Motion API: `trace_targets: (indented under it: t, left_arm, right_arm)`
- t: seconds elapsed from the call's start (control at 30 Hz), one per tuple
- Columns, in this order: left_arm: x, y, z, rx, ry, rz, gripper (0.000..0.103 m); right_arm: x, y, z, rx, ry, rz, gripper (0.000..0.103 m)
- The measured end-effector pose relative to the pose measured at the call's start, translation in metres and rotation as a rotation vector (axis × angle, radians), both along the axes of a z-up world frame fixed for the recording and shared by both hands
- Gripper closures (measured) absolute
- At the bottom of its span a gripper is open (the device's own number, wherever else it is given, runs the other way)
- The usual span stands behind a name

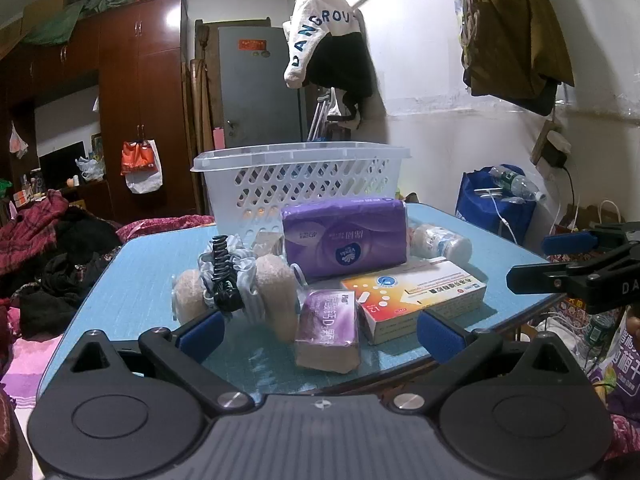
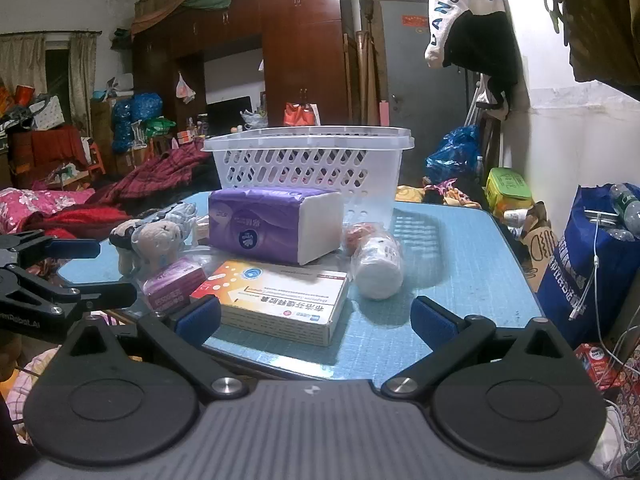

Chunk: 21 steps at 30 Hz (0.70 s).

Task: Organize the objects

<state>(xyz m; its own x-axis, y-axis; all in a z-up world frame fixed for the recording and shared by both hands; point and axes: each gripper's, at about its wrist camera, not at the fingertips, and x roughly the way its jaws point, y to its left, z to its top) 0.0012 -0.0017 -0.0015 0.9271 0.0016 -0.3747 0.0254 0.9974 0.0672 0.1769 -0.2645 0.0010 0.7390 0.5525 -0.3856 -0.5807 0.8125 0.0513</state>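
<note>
So nothing had been put away yet, and all the things sat in a bunch on the blue table in front of the white basket. Both tongs were spread wide and held nothing. The left tongs hung low at the near edge, and the small purple pack lay right between the fingers, at 12 o'clock. Its long side ran away from the tongs, toward the basket. The hair clip sat on the plush toy at about 11 o'clock, and the tissue pack stood behind at 12. The right tongs faced the pill box, which lay at 11 o'clock, touching the left finger or just beside it. Its long side ran across, left to right. The bottle lay on its side at 1 o'clock, with its cap toward the tongs. I think each hand had its own nearest thing: left for the purple pack, right for the pill box. The basket was at 12 o'clock for both, at the far side of the table.
</note>
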Motion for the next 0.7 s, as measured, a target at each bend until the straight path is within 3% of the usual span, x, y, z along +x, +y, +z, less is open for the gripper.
trace_targets:
  t: [0.7]
  left_arm:
    - [0.0018,-0.0015,-0.0017,-0.009,0.012,-0.016,0.000]
  right_arm:
    - [-0.0006,-0.0001,0.0002,0.004,0.003,-0.001,0.000]
